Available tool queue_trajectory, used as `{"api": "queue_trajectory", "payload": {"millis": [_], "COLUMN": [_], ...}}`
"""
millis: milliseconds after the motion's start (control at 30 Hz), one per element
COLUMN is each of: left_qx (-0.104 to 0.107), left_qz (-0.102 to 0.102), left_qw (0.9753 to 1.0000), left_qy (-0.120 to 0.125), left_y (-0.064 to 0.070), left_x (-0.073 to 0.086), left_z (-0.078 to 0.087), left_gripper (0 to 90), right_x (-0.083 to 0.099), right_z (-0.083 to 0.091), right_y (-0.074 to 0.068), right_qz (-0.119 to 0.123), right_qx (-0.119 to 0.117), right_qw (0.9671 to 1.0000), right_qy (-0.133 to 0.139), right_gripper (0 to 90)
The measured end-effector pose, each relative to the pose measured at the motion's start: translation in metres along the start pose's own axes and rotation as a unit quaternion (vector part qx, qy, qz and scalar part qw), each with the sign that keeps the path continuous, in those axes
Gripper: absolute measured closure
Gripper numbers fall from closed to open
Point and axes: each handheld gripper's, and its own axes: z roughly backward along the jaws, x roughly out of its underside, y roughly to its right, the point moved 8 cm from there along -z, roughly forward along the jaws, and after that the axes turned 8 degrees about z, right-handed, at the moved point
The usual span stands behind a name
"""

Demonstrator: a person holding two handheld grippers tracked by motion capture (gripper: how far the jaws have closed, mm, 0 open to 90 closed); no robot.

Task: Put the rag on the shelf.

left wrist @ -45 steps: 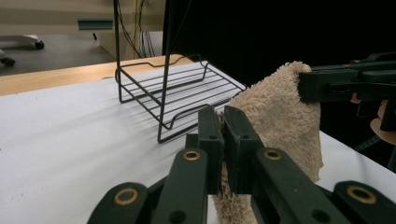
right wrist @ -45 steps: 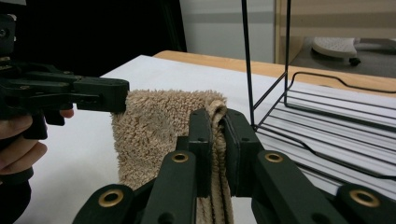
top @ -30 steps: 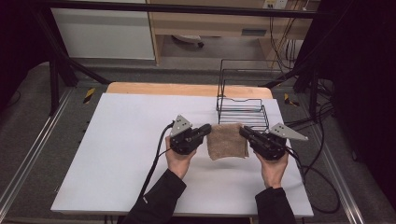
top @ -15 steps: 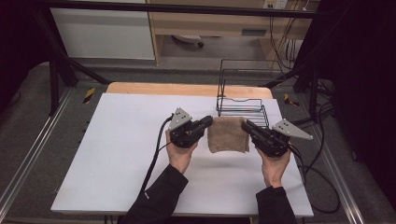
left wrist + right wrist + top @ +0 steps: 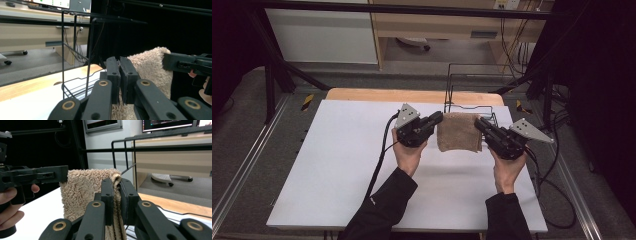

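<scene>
A tan folded towel [image 5: 458, 132] hangs in the air between the two grippers, above the white table [image 5: 337, 165]. My left gripper [image 5: 439, 118] is shut on its upper left corner; in the left gripper view the towel [image 5: 151, 67] is pinched between the black jaws at the left gripper [image 5: 120, 65]. My right gripper [image 5: 478, 123] is shut on the upper right corner; in the right gripper view the towel [image 5: 85, 187] folds over between the jaws at the right gripper [image 5: 117, 185]. The other gripper's jaws [image 5: 37, 177] hold the far corner.
A black wire rack [image 5: 472, 95] stands just behind the towel at the back right of the table. A wooden strip [image 5: 412, 95] runs along the table's far edge. Cables [image 5: 379, 155] trail from both grippers. Metal rails flank the table.
Both grippers have lifted and moved the towel away from me toward the wire rack. The towel now hangs instead of lying on the table.
</scene>
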Motion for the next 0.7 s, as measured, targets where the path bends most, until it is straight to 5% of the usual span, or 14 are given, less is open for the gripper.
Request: {"api": "queue_trajectory", "payload": {"millis": [700], "left_qx": [0.011], "left_qz": [-0.011], "left_qw": [0.9995], "left_qy": [0.027], "left_y": [0.015], "left_x": [-0.046], "left_z": [-0.02], "left_gripper": [86.3], "right_x": [-0.043], "right_z": [0.004], "right_y": [0.02], "right_qz": [0.008], "right_qx": [0.025], "right_qw": [0.999], "right_qy": [0.035], "right_gripper": [82.6]}}
